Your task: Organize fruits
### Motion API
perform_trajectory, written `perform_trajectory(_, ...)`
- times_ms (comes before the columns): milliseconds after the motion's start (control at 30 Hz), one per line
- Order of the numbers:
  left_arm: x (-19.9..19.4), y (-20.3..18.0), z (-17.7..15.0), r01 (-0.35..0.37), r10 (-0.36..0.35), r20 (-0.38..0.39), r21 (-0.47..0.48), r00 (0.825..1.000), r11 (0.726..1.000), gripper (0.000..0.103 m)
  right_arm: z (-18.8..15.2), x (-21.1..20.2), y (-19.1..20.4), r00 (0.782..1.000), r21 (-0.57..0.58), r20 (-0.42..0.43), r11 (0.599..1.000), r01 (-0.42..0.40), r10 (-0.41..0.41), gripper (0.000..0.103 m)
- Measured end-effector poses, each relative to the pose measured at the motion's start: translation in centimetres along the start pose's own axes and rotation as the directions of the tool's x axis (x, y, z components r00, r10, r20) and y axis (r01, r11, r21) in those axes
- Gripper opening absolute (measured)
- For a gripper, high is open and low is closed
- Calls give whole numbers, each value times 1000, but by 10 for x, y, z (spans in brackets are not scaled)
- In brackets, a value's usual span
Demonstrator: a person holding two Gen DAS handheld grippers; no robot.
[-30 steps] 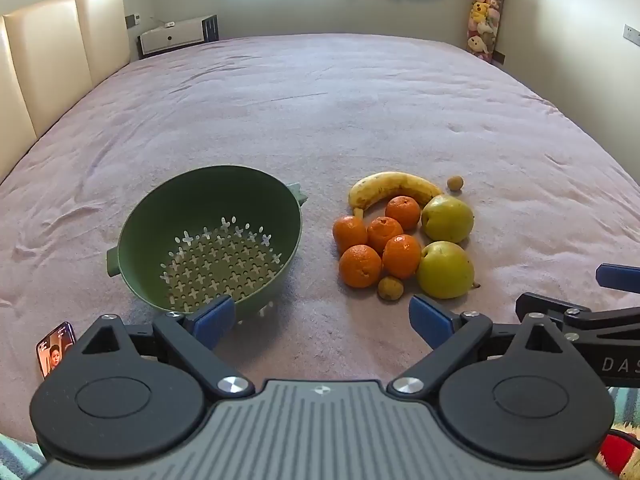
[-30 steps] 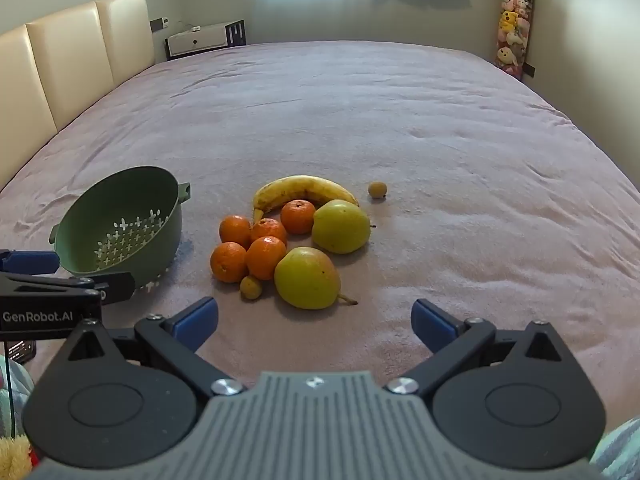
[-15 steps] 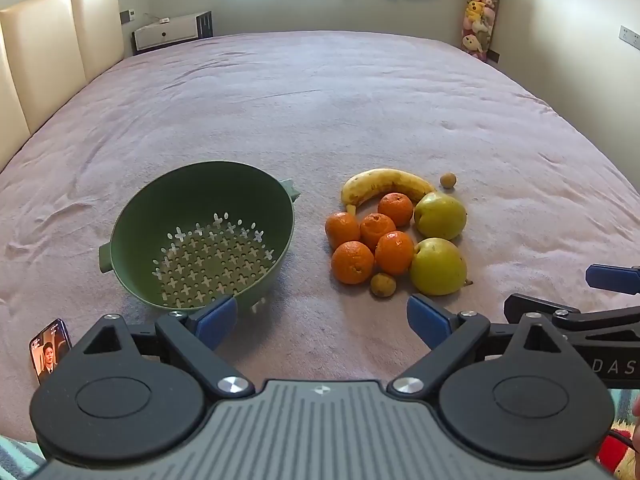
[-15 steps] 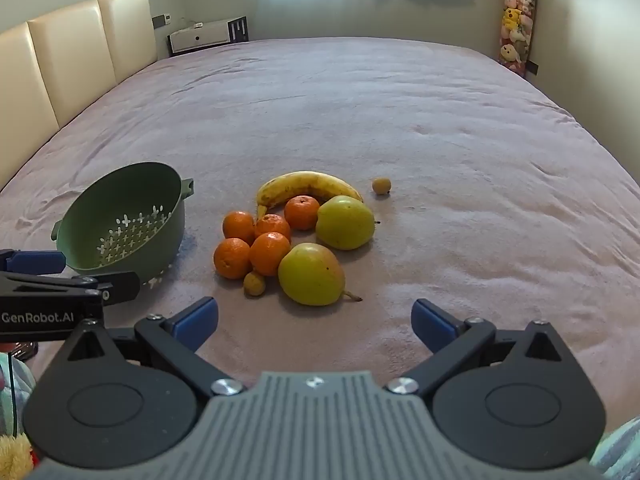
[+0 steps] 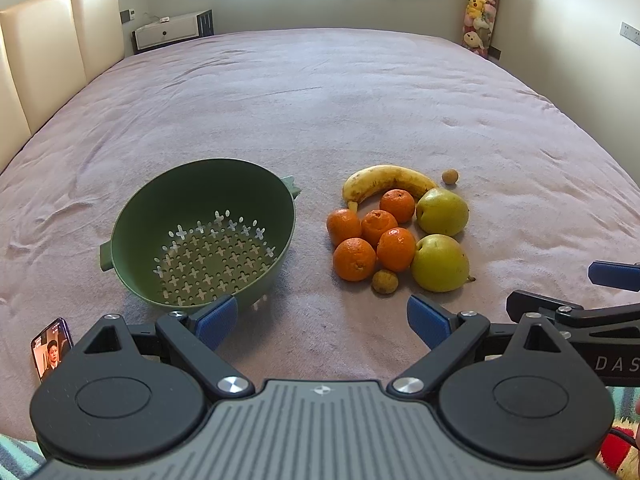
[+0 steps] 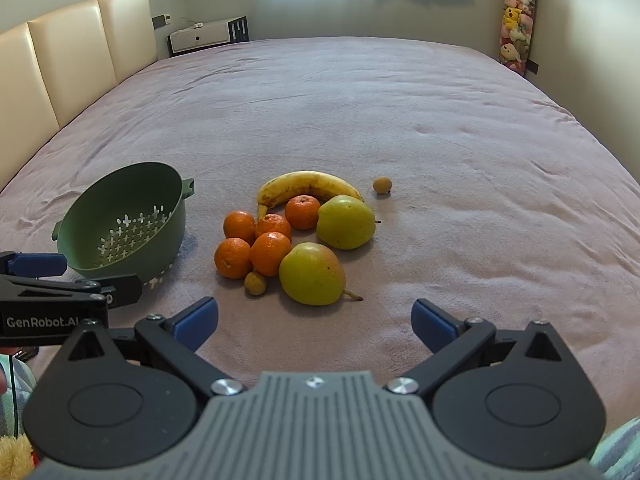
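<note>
Fruit pile [image 5: 396, 228] nearer now; both tongs [image 5: 322, 320] [image 6: 314, 320] spread, empty.

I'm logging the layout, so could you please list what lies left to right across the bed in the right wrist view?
Green colander → cluster of oranges → near pear → small lone brown fruit.

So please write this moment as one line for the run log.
stage: before first pick | left gripper: open, empty | right gripper: open, empty | green colander: empty | fruit pile: on bed
</note>
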State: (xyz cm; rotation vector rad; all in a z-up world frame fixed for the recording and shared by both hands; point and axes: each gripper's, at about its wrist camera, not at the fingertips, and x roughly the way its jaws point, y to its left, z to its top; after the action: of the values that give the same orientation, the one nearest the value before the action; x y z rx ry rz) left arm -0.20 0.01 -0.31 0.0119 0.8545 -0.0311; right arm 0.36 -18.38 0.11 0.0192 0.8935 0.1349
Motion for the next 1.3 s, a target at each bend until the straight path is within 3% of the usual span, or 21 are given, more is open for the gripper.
perform_trajectory(1300, 3, 1, 0, -9, 9, -27, 5, 1000, 1000, 103, -2, 0, 1, 1000, 5, -7, 1000, -2, 2, 99)
